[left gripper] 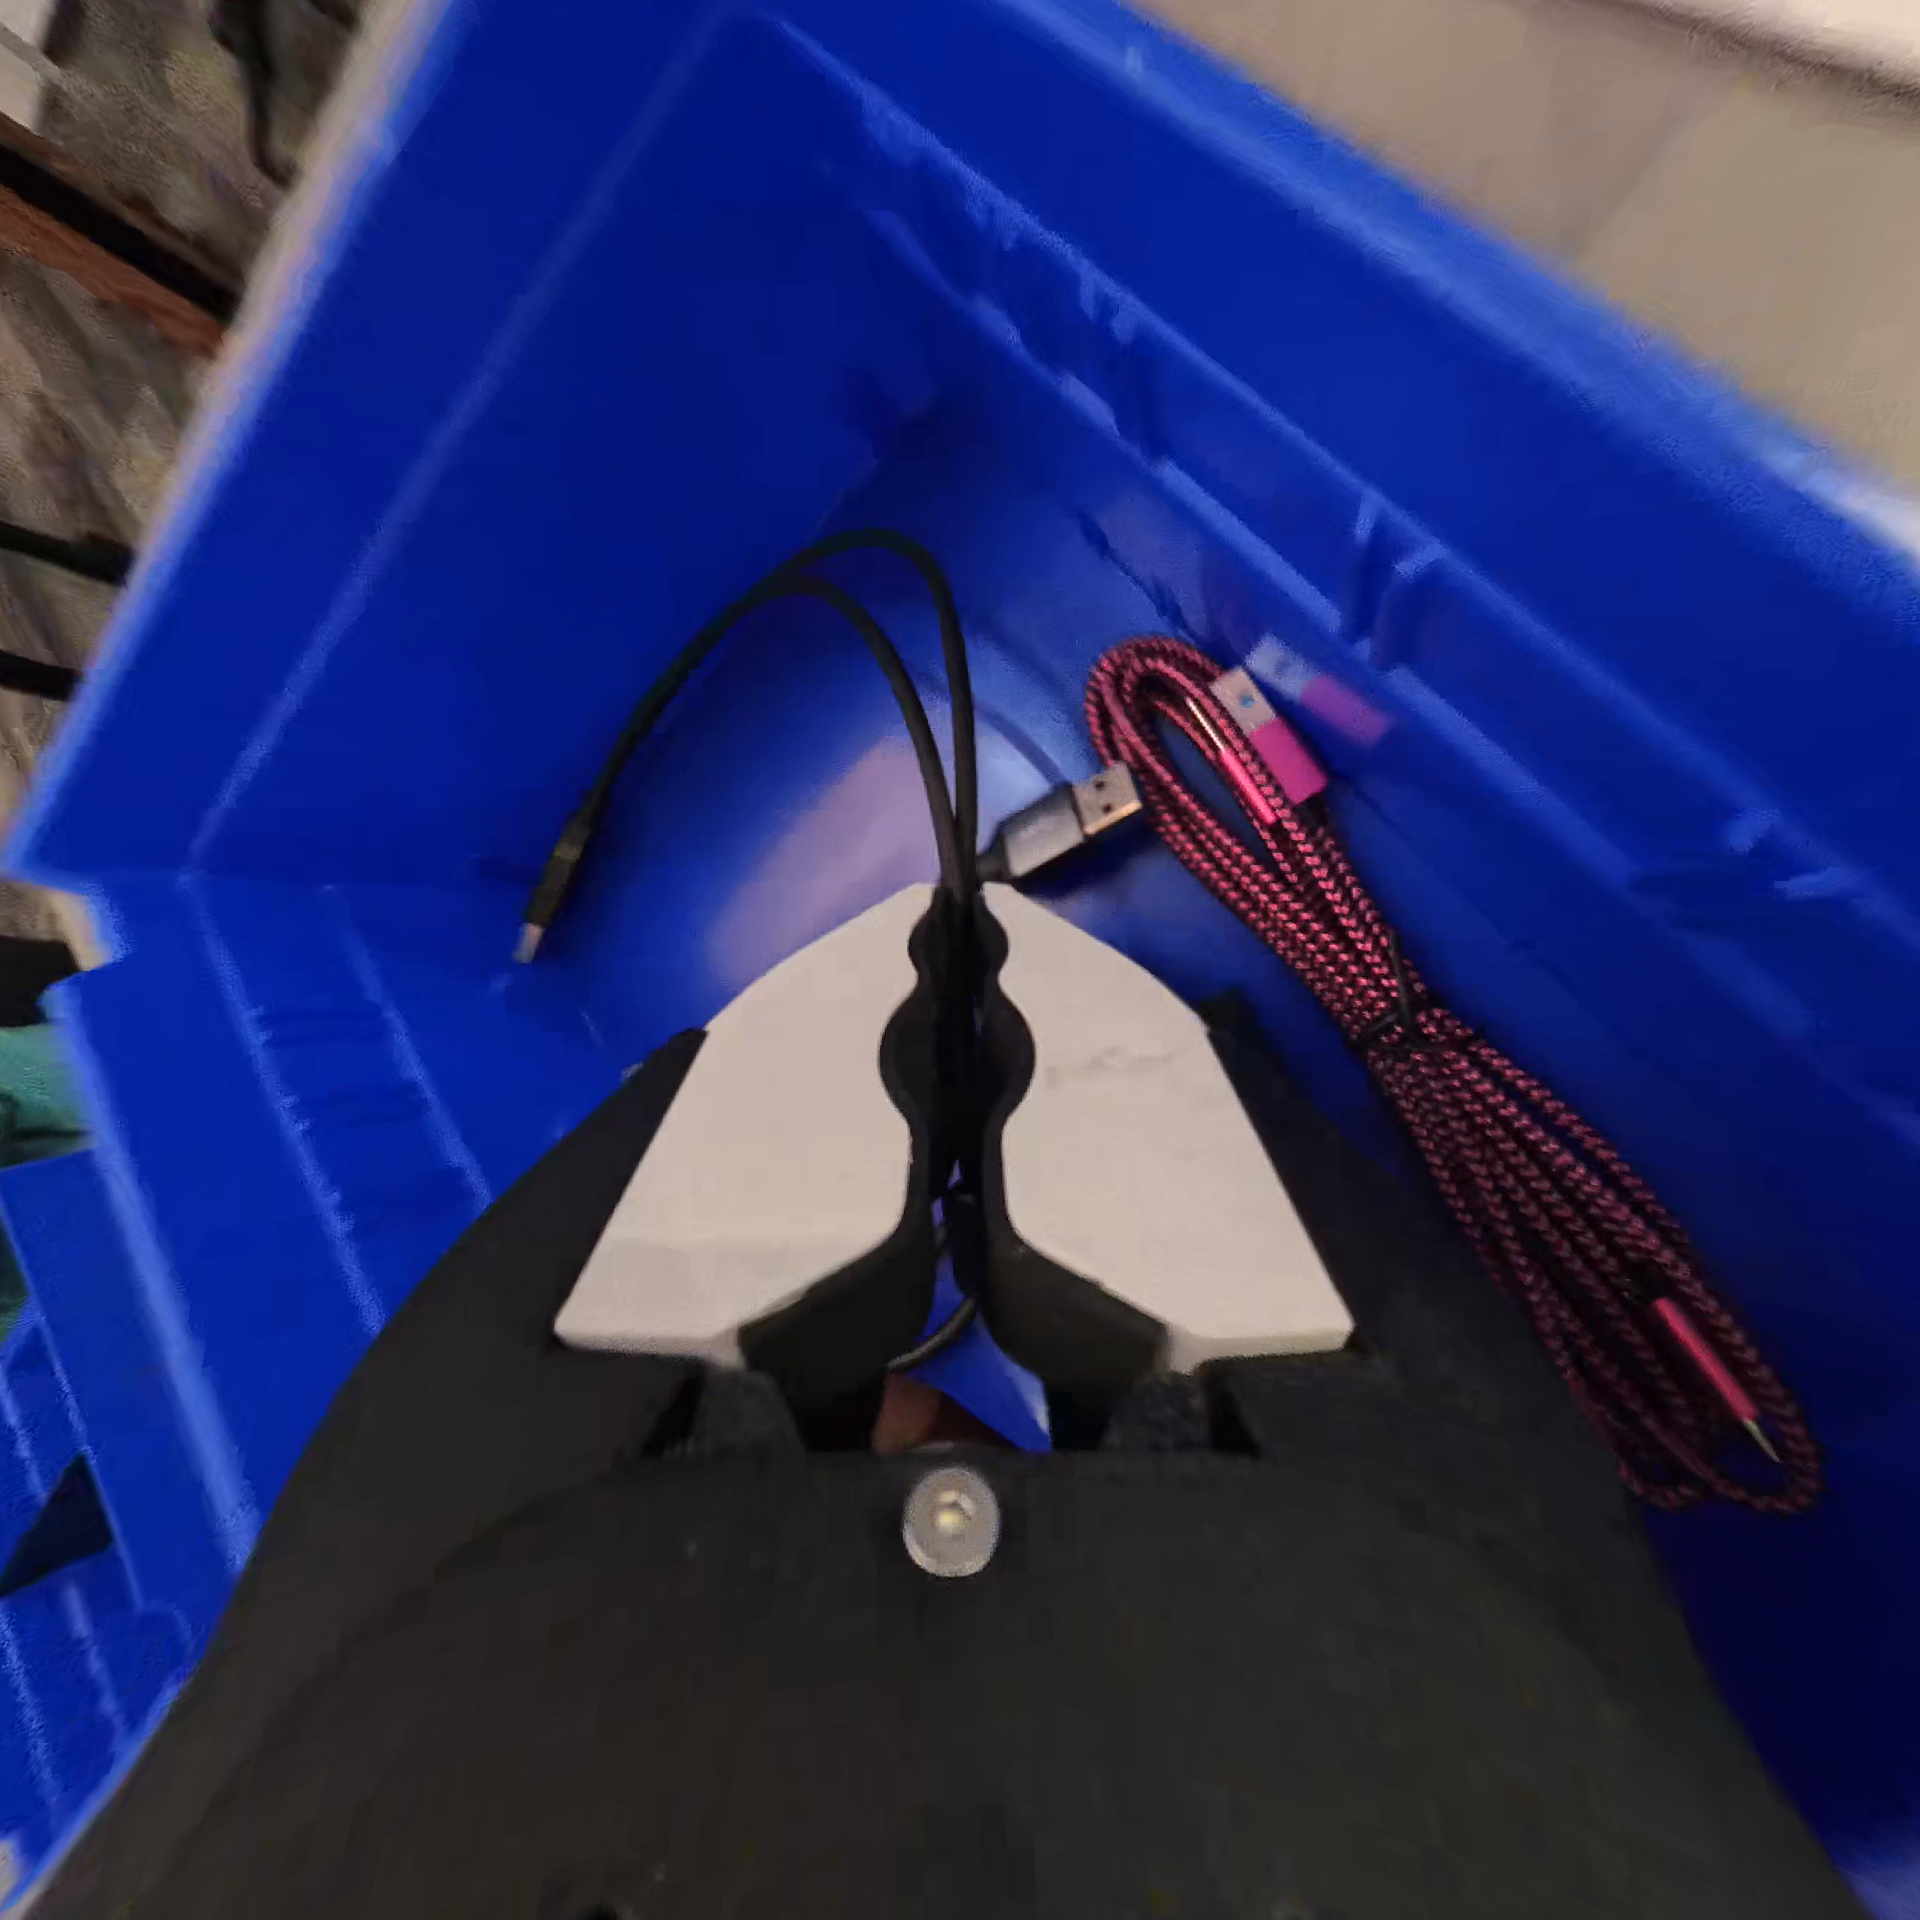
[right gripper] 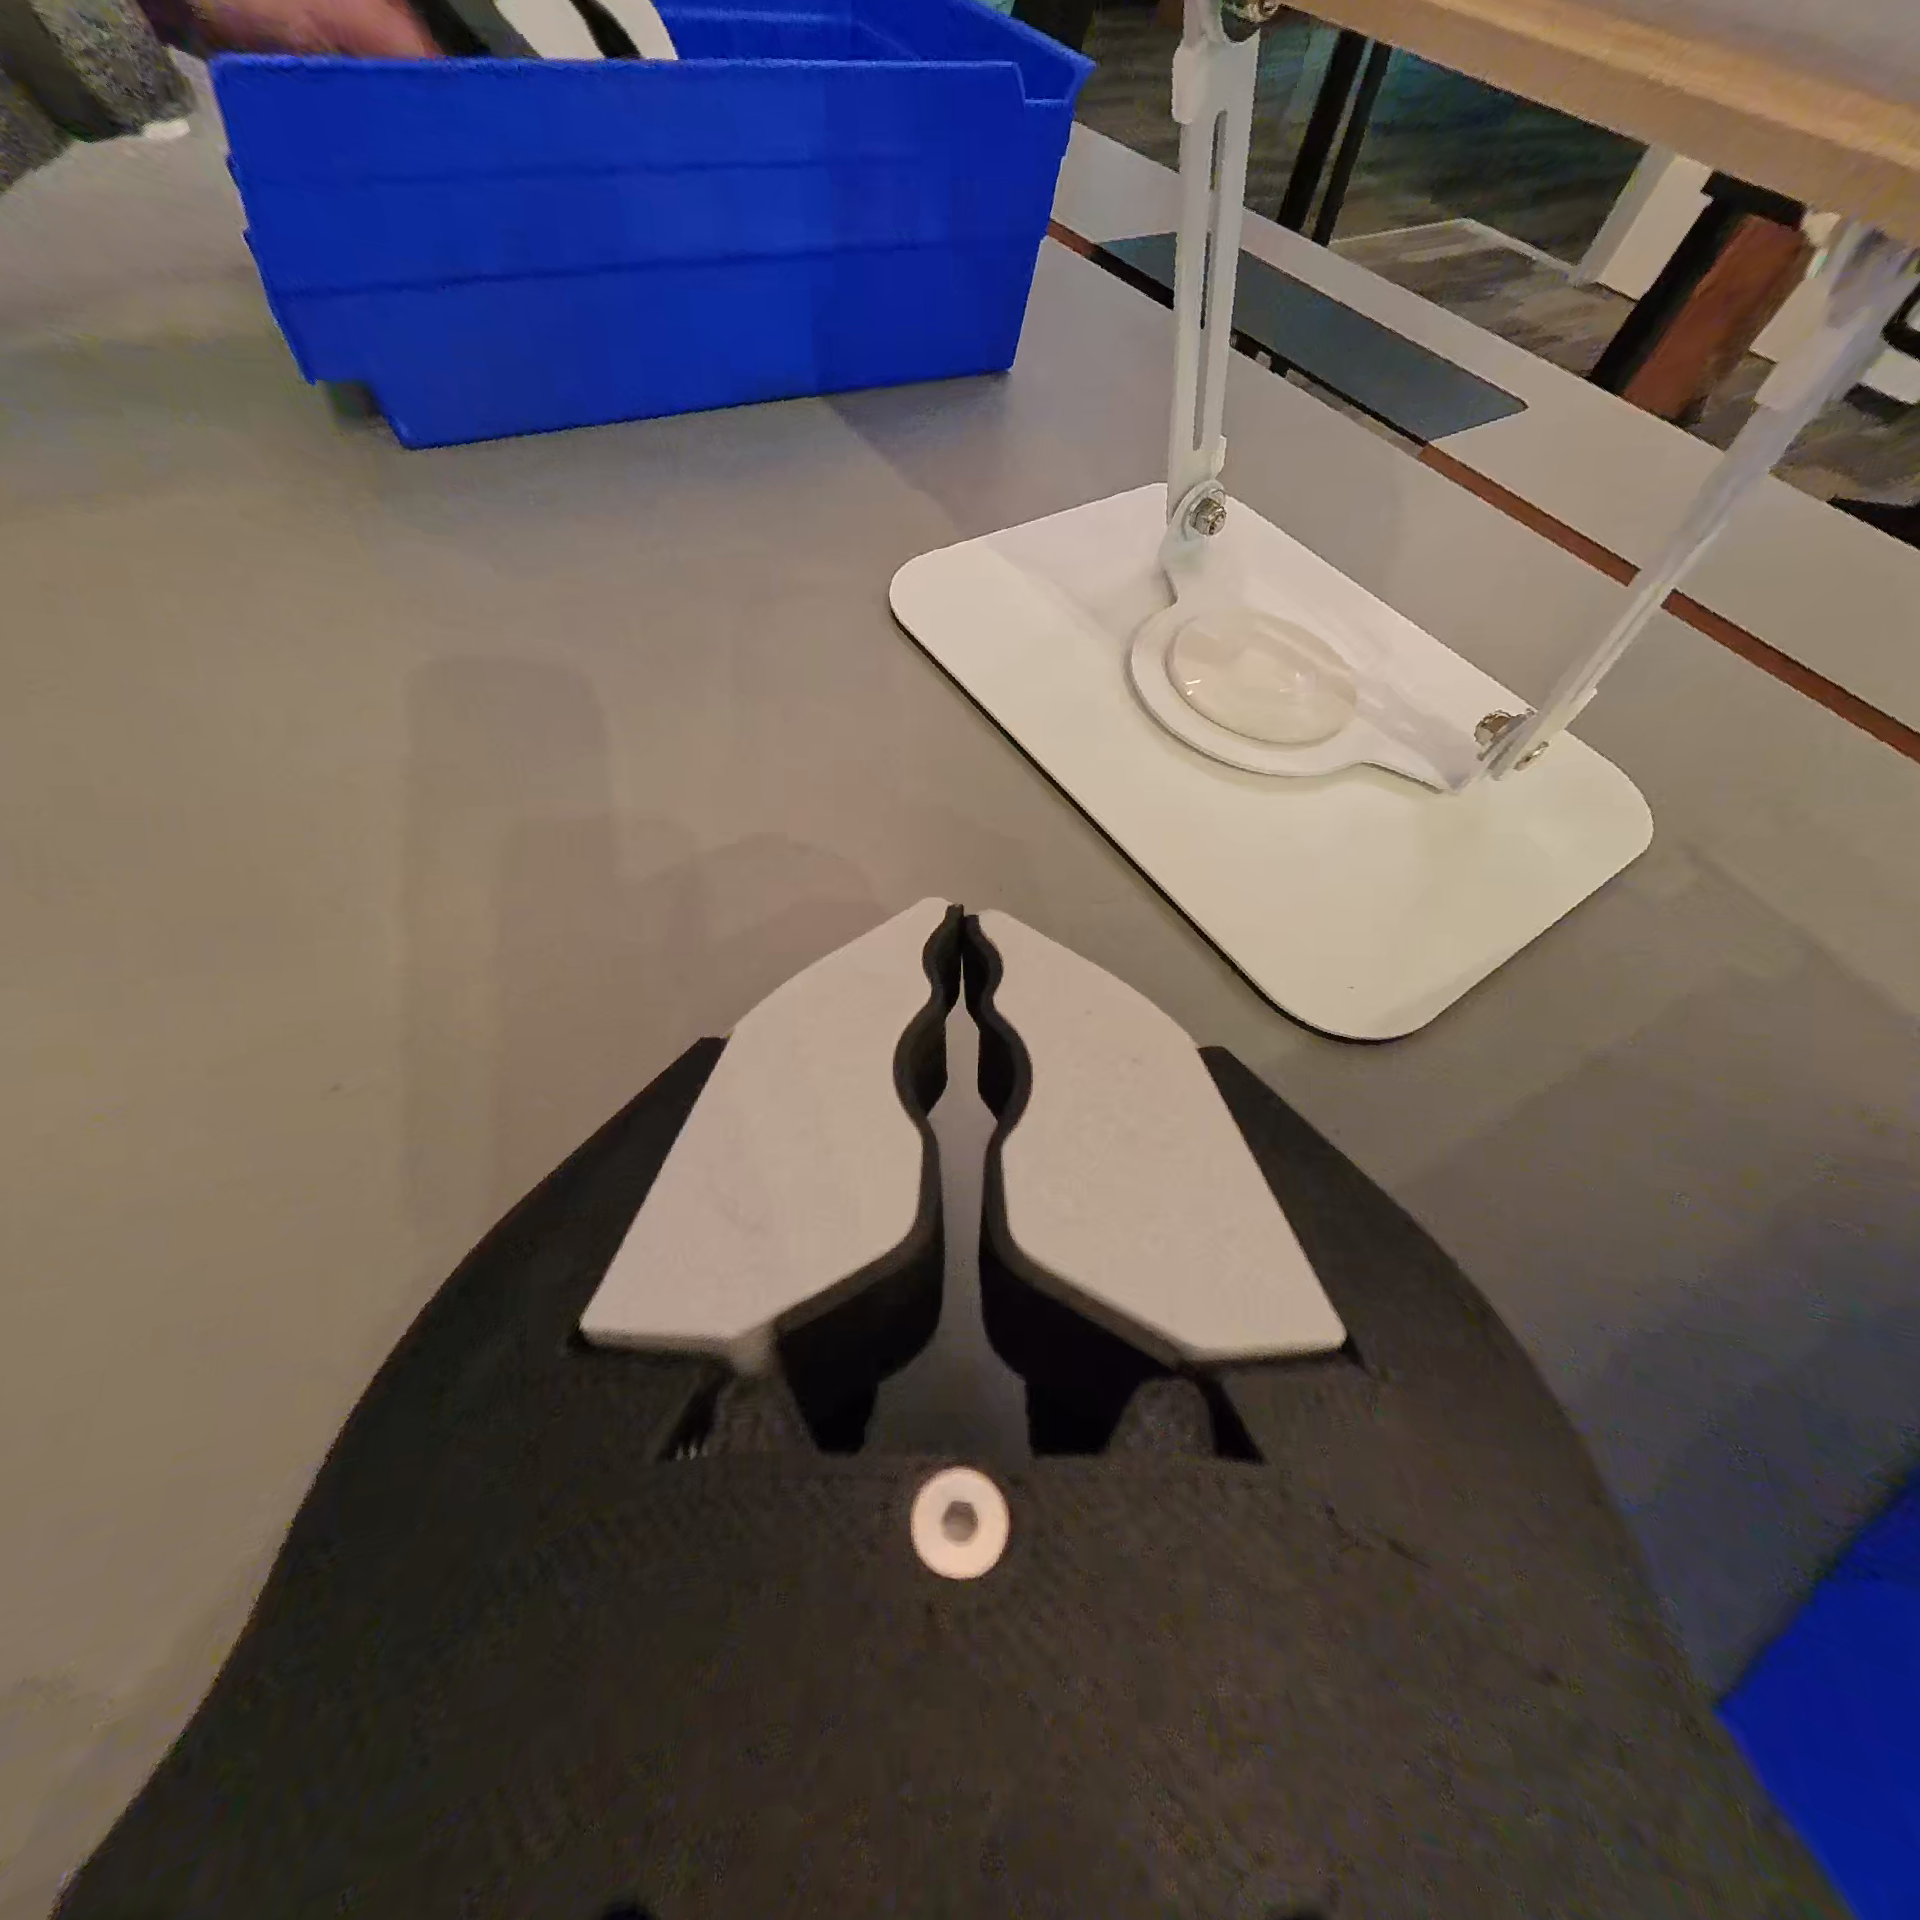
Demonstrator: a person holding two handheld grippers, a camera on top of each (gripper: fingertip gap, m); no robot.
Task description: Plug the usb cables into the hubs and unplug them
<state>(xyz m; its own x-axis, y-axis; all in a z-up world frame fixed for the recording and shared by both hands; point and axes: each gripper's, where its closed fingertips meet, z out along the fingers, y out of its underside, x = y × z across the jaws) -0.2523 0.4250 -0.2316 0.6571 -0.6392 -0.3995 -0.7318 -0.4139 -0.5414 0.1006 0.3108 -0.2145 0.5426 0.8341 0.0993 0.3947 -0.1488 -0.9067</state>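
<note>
A blue plastic bin (right gripper: 644,239) is sitting on a grey table (right gripper: 416,675). Near it, to the right, a white stand (right gripper: 1278,821) is resting on its flat base, its slotted arms rising toward a wooden board (right gripper: 1621,94) overhead. Patterned carpet (left gripper: 94,416) is showing beyond the table.

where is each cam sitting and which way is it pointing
Left wrist view: on the left gripper, looking down into the blue bin; its fingers pinch a black cable beside a pink braided cable.
Right wrist view: on the right gripper, shut, empty, facing across the grey table toward a white stand.
Shared: the blue bin.
</note>
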